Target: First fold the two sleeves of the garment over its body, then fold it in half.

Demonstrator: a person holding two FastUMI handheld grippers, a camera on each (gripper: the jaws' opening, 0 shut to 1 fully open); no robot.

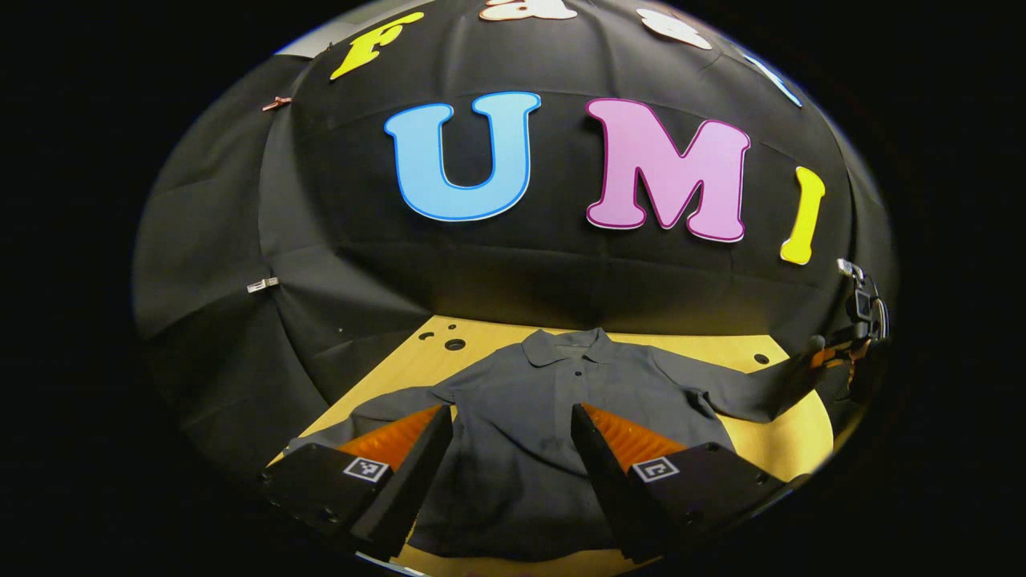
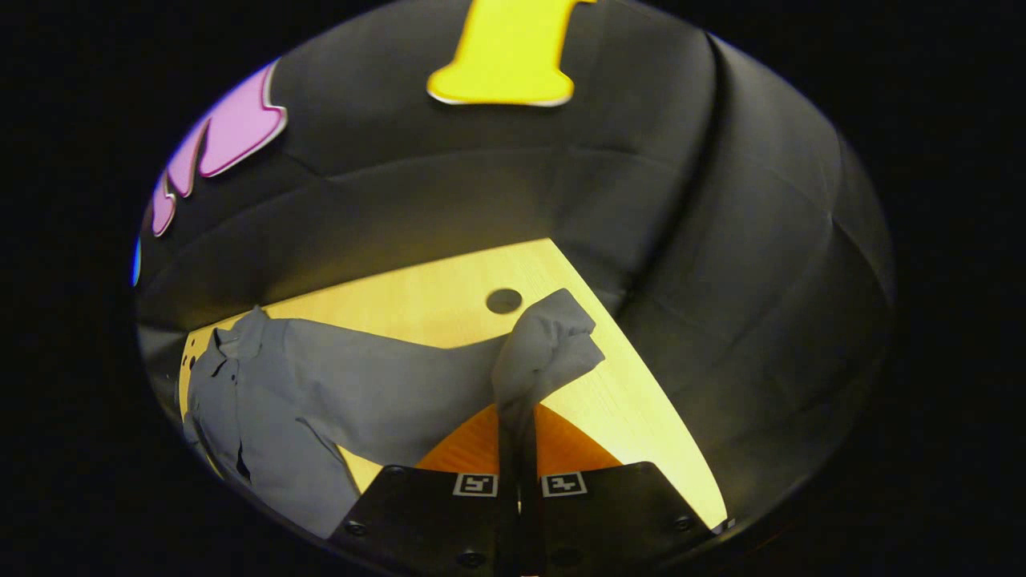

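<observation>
Right gripper (image 2: 517, 437), bottom centre of the right gripper view, is pinched on the cuff (image 2: 549, 340) of one sleeve, cloth bunching above its fingers. Left gripper (image 1: 513, 449) hangs spread over the garment (image 1: 521, 409) — a grey shirt lying flat on the wooden table (image 1: 789, 437), lower middle of the left gripper view. Likely light, limp, not slippery; cuffs and hem corners suit gripping. No brand or label readable — only square markers.

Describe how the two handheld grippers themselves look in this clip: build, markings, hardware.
The left gripper has two wedge-shaped fingers with ribbed inner faces, each on a dark block carrying a square black-and-white tag. The right gripper shows the same dark blocks with screw heads and two such tags side by side. In the left gripper view it appears farther off as a dark body with metal fittings.
</observation>
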